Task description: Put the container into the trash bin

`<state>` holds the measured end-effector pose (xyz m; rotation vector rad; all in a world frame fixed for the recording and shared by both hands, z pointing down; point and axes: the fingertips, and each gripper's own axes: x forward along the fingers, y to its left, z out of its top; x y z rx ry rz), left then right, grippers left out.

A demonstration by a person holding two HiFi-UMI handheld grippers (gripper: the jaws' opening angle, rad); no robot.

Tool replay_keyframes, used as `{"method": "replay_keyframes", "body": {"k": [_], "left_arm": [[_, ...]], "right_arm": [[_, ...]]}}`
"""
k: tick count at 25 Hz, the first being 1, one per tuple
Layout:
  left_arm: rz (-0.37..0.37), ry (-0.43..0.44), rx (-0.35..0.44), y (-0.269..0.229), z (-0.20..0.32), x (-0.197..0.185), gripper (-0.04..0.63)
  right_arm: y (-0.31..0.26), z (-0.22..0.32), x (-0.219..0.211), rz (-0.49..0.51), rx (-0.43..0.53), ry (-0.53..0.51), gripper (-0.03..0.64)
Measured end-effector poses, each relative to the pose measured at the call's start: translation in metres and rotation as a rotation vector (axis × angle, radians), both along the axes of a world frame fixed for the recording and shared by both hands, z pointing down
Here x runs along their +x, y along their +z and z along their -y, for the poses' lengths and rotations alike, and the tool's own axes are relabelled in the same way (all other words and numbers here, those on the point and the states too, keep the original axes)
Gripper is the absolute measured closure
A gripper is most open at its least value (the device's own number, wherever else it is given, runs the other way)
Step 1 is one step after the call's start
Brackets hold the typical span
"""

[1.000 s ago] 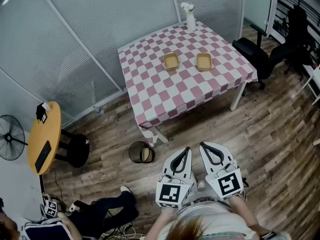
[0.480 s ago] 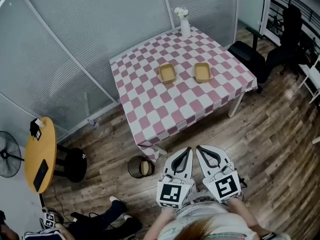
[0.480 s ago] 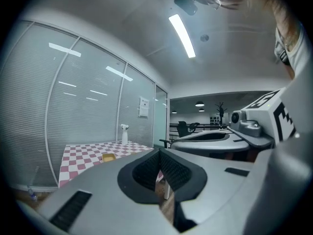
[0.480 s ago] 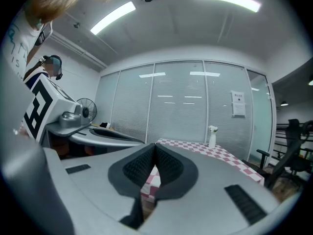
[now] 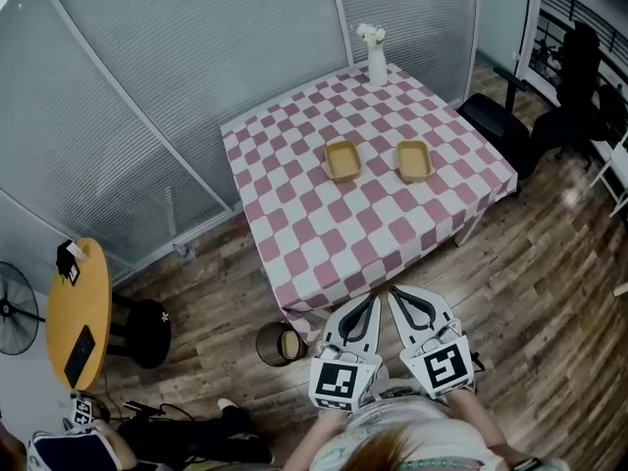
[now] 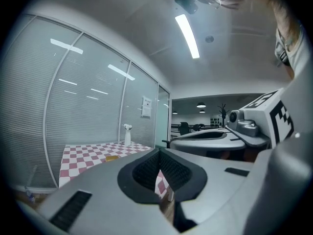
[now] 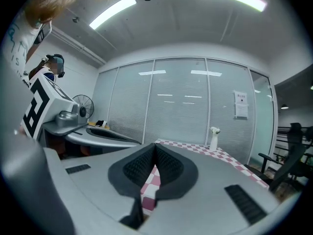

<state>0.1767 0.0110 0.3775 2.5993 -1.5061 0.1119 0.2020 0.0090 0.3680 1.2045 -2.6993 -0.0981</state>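
Note:
Two tan containers stand on the pink-checked table: one on the left and one on the right. A dark round trash bin sits on the floor under the table's near left corner, with something pale inside. My left gripper and right gripper are held side by side before the table's near edge, pointing at it. Both are shut with nothing between the pads. In the left gripper view the shut jaws frame the table, with one container small in the distance. The right gripper also faces the cloth.
A white vase stands at the table's far corner. Left of the bin are a black stool, a round wooden side table and a fan. Black chairs stand at the right. A person sits at the bottom left.
The table has come nearer in the head view and the bin now lies close by my left gripper. Both grippers stay shut and side by side.

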Motion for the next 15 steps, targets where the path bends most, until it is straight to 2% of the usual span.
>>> {"method": "replay_keyframes", "body": {"k": [10, 15], "left_arm": [[-0.018, 0.032, 0.002, 0.001, 0.039, -0.037, 0.589], [-0.021, 0.011, 0.008, 0.002, 0.050, -0.059, 0.589]], "right_arm": [[0.004, 0.040, -0.035, 0.009, -0.006, 0.024, 0.623], [0.007, 0.048, -0.052, 0.012, -0.013, 0.027, 0.624]]}}
